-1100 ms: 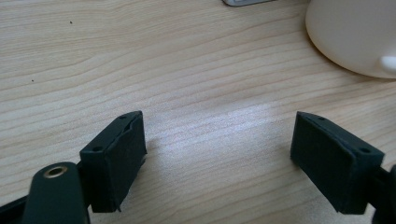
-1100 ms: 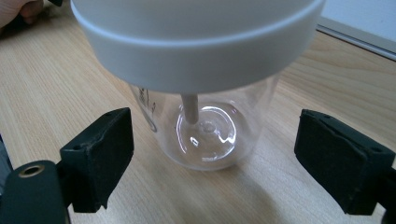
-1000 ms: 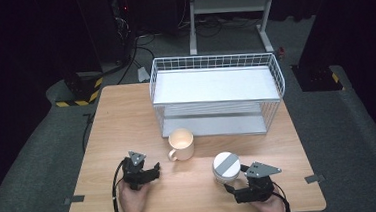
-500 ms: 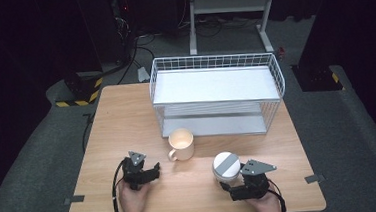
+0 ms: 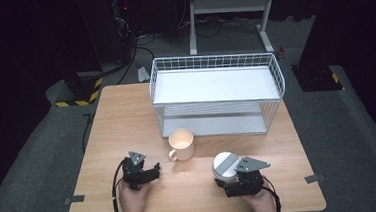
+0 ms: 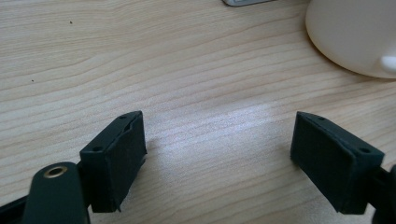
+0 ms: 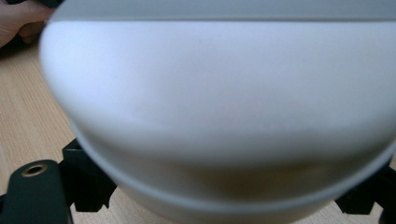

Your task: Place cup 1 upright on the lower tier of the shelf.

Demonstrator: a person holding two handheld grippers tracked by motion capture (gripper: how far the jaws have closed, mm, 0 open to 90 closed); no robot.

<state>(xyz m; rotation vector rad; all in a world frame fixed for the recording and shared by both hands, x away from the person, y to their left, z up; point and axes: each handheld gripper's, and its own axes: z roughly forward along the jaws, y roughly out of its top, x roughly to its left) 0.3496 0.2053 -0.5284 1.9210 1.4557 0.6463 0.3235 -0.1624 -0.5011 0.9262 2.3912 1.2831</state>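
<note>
Dark flooring surrounds the light wooden bench [image 5: 126, 115], on which a white wire-mesh two-tier rack [image 5: 217, 91] is seen toward 12 o'clock. A cream ceramic mug [image 5: 181, 144] is placed at the centre, its handle turned toward 8 o'clock. At 7 o'clock the left claw [image 5: 153, 169] is held spread over bare wood. At 5 o'clock the right claw [image 5: 220, 180] is set around a white round bowl-like container [image 7: 219, 112]; whether it is pinched cannot be told.

Both grippers [image 5: 141, 173] [image 5: 241, 178] are black, each topped by a grey three-cornered plate, trailing black cable; brass-ringed screw holes mark the jaw arms.
</note>
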